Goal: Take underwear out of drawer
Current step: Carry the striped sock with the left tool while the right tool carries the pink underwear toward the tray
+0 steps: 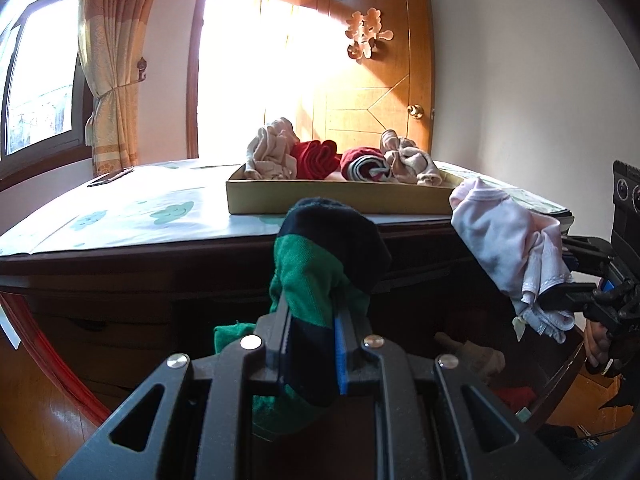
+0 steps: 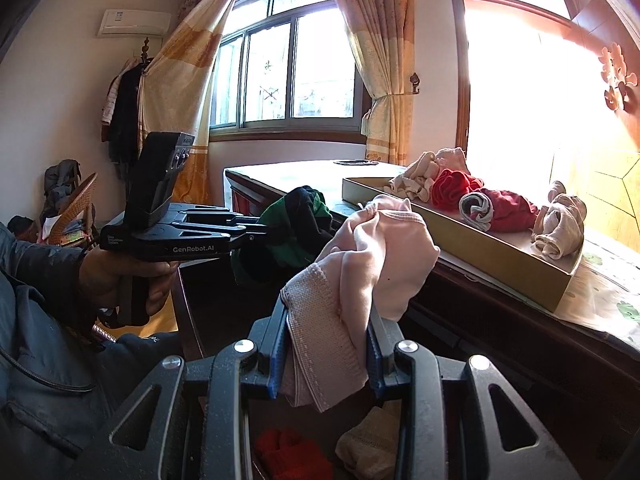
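Note:
My left gripper [image 1: 314, 312] is shut on a green and dark navy pair of underwear [image 1: 320, 248], held up in front of the dresser's edge. To its right, my right gripper [image 1: 560, 296] is shut on a pale pink pair [image 1: 504, 248]. In the right wrist view the right gripper [image 2: 328, 320] pinches that pink underwear [image 2: 380, 256], and the left gripper [image 2: 256, 232] holds the green pair [image 2: 296, 232] beside it. Below both lies the open drawer [image 1: 560, 376], with a red piece [image 2: 288, 456] and a beige piece [image 2: 368, 444] inside.
A shallow cardboard tray [image 1: 340, 200] on the dresser top holds several rolled red, beige and striped garments. A dark flat object [image 1: 110, 178] lies at the dresser's far left. A wooden door [image 1: 380, 80] and curtained window stand behind. A wicker chair [image 2: 76, 204] stands on the left.

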